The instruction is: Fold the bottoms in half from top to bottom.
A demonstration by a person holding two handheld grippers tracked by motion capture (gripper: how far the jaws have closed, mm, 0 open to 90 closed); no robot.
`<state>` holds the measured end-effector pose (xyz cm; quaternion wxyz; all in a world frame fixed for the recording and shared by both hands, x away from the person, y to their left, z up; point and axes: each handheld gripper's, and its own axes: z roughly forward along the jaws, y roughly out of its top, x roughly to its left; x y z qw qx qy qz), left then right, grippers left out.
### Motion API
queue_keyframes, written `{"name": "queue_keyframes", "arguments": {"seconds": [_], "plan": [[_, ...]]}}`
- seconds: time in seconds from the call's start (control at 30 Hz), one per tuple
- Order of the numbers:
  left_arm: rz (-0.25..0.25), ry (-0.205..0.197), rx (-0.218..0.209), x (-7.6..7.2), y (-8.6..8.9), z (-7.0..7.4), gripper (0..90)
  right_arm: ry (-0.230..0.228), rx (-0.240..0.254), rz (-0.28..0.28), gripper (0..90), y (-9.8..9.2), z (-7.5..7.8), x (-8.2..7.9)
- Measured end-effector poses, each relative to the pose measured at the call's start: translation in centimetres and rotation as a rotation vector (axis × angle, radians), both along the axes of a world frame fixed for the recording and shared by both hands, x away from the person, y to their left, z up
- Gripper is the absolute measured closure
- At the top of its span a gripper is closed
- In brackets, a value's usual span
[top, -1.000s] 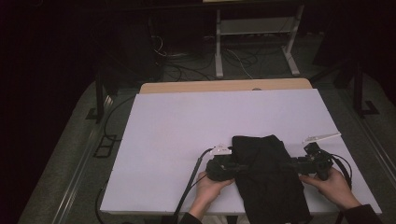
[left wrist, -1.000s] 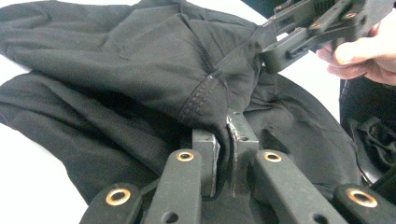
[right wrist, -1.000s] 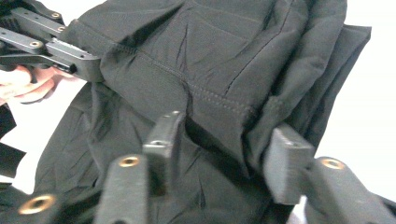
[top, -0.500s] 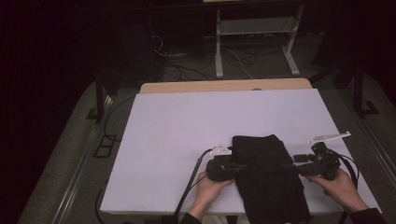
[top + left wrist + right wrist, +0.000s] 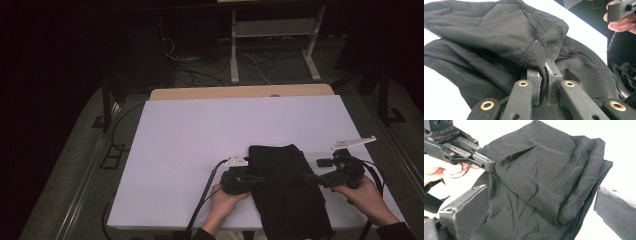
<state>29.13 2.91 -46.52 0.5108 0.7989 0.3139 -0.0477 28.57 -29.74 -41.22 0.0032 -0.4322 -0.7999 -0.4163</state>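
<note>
My left tool [image 5: 543,80] pinches a hem fold of the black garment [image 5: 287,192] on the white worktop [image 5: 200,145] (right tool [image 5: 541,202] just opened wide, gripping nothing).

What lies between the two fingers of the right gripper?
In the right gripper view, the open right gripper has a folded edge of the black garment between its fingers, which do not press on it.

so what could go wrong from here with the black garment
The left gripper pinches only a hemmed fold of the black garment, so a pull could drag the whole pile. The right gripper has just been opening and presses nothing, so that side may sag. The cloth overhangs the table's near edge and might slide off.
</note>
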Motion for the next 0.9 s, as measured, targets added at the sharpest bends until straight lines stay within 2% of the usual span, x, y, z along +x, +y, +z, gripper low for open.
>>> {"name": "queue_keyframes", "arguments": {"seconds": [0.2, 0.47, 0.9], "plan": [[0.001, -0.008, 0.003, 0.1, 0.0, 0.2, 83.1, -0.019, 0.003, 0.017, 0.0, 0.3, 1.1, 0.4], [0.001, -0.006, 0.006, 0.1, -0.1, 0.1, 83.1, -0.048, 0.009, 0.012, 0.0, 0.1, 2.8, 1.3], [0.003, -0.007, 0.007, 0.1, -0.1, 0.2, 83.1, -0.042, 0.033, -0.006, 0.0, -0.8, 3.0, 3.8]]}}
